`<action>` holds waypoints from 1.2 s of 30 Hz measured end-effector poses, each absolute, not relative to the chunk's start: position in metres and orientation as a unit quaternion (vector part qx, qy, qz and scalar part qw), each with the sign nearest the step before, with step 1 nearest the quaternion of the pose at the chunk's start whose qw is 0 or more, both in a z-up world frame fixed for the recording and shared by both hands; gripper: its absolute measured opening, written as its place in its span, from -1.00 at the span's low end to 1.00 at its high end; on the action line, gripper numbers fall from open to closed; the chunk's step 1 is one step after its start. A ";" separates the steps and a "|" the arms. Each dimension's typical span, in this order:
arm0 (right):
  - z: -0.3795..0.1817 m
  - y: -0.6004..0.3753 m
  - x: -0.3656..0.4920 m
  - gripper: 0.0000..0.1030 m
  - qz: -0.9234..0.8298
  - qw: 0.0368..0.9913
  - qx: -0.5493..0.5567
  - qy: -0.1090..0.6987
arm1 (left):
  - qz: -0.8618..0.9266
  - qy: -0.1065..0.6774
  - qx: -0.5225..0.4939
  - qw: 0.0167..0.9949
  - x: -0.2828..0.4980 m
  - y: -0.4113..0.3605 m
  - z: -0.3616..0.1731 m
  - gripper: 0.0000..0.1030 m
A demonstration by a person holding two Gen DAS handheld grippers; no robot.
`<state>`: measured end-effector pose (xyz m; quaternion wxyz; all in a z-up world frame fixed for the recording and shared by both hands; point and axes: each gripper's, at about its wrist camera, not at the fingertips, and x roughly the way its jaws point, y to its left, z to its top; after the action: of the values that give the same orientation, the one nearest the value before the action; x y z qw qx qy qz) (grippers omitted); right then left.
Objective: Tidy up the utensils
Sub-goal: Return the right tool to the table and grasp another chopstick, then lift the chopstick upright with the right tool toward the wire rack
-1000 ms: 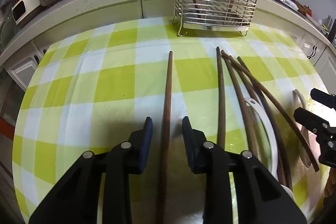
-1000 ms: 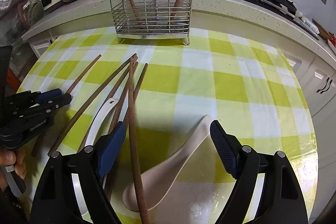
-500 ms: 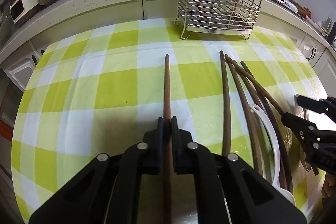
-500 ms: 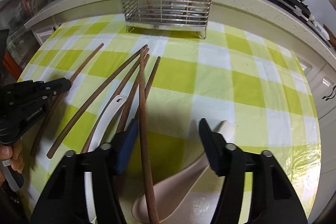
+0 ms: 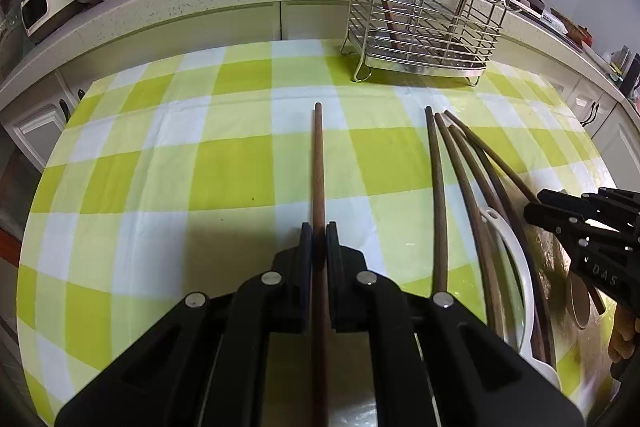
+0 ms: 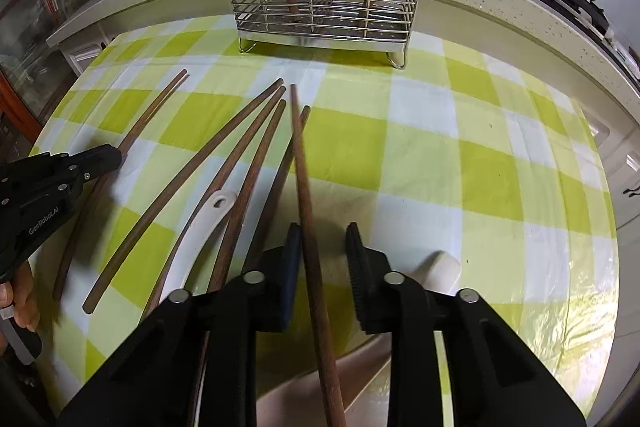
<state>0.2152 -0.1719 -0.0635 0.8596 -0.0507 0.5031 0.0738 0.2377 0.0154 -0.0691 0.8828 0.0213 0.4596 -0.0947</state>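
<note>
The left gripper (image 5: 319,227) is pinched tight on a single wooden chopstick (image 5: 318,163), which runs straight ahead from the jaws toward the wire utensil rack (image 5: 424,27) at the far edge of the tabletop (image 5: 224,171). The right gripper (image 6: 323,233) is spread around a second chopstick (image 6: 300,163); the stick lies against the left pad with a clear gap to the right one, so nothing is gripped there yet.

Nearer the person than the rack, and on its left side as the right wrist camera sees it, lies a fan of loose chopsticks (image 6: 224,155) with a white spoon handle (image 6: 208,223) among them. A beige spoon (image 6: 440,267) lies just beside the right gripper's outer finger. The rack already holds two wooden utensils leaning in it.

The risks, as I judge them:
- The left grip sits low on a long stick, so the stick may pivot or droop and catch the rack's rim.
- The right stick is off-centre, so closing could roll it out or drag a neighbour along.
- Both sticks reaching the rack together could cross or snag on the leaning utensils.
</note>
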 end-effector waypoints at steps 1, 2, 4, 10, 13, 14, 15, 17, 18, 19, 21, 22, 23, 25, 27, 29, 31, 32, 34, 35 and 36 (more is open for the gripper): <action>-0.064 -0.172 0.216 -0.62 0.075 0.860 -0.052 0.503 | -0.095 0.460 0.020 0.883 0.238 0.016 -0.069 -0.87; -0.064 -0.171 0.217 -0.63 0.076 0.860 -0.053 0.502 | -0.095 0.459 0.019 0.883 0.239 0.016 -0.069 -0.87; -0.064 -0.170 0.219 -0.69 0.078 0.860 -0.056 0.501 | -0.095 0.459 0.017 0.883 0.240 0.017 -0.069 -0.87; -0.063 -0.175 0.222 -0.82 0.081 0.862 -0.042 0.498 | -0.100 0.457 0.009 0.884 0.240 0.019 -0.066 -0.87; -0.058 -0.178 0.219 -0.82 0.081 0.867 -0.037 0.489 | -0.103 0.454 0.003 0.885 0.240 0.021 -0.063 -0.87; -0.055 -0.178 0.218 -0.82 0.081 0.869 -0.036 0.487 | -0.103 0.452 0.002 0.886 0.240 0.021 -0.061 -0.87; -0.053 -0.179 0.217 -0.82 0.081 0.871 -0.035 0.484 | -0.103 0.451 0.002 0.886 0.240 0.021 -0.060 -0.87; -0.047 -0.181 0.215 -0.82 0.081 0.874 -0.031 0.478 | -0.104 0.447 0.001 0.888 0.238 0.021 -0.056 -0.87; -0.045 -0.182 0.214 -0.82 0.080 0.876 -0.030 0.475 | -0.104 0.446 0.000 0.889 0.237 0.021 -0.055 -0.87; -0.041 -0.184 0.212 -0.82 0.080 0.878 -0.028 0.471 | -0.104 0.444 0.000 0.890 0.236 0.021 -0.053 -0.87; -0.035 -0.186 0.210 -0.82 0.079 0.881 -0.025 0.466 | -0.104 0.439 -0.002 0.893 0.234 0.021 -0.048 -0.87; -0.033 -0.187 0.208 -0.82 0.079 0.883 -0.024 0.463 | -0.104 0.436 -0.004 0.894 0.232 0.022 -0.046 -0.87; -0.030 -0.188 0.206 -0.82 0.079 0.884 -0.023 0.460 | -0.104 0.433 -0.007 0.895 0.231 0.023 -0.043 -0.87; -0.024 -0.191 0.201 -0.82 0.079 0.888 -0.021 0.452 | -0.104 0.427 -0.008 0.898 0.227 0.023 -0.037 -0.87; -0.018 -0.193 0.196 -0.82 0.077 0.892 -0.020 0.445 | -0.105 0.421 -0.010 0.901 0.224 0.024 -0.032 -0.87; -0.012 -0.198 0.193 -0.82 0.076 0.896 -0.018 0.437 | -0.104 0.416 -0.011 0.903 0.220 0.024 -0.026 -0.87; -0.005 -0.201 0.189 -0.82 0.075 0.900 -0.015 0.429 | -0.104 0.411 -0.011 0.906 0.216 0.023 -0.021 -0.87; -0.002 -0.202 0.187 -0.82 0.075 0.902 -0.013 0.426 | -0.103 0.408 -0.011 0.907 0.214 0.023 -0.018 -0.87; 0.006 -0.205 0.182 -0.82 0.074 0.906 -0.011 0.417 | -0.103 0.402 -0.011 0.910 0.212 0.023 -0.014 -0.87; 0.009 -0.206 0.180 -0.82 0.074 0.907 -0.010 0.414 | -0.103 0.399 -0.011 0.911 0.210 0.023 -0.011 -0.87; 0.012 -0.207 0.179 -0.82 0.074 0.909 -0.009 0.411 | -0.103 0.394 -0.012 0.913 0.208 0.023 -0.007 -0.87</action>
<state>0.1788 -0.2067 0.0117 0.9088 -0.0088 0.4106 0.0736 0.2082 0.0229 -0.0071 0.9133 -0.0116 0.3939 -0.1033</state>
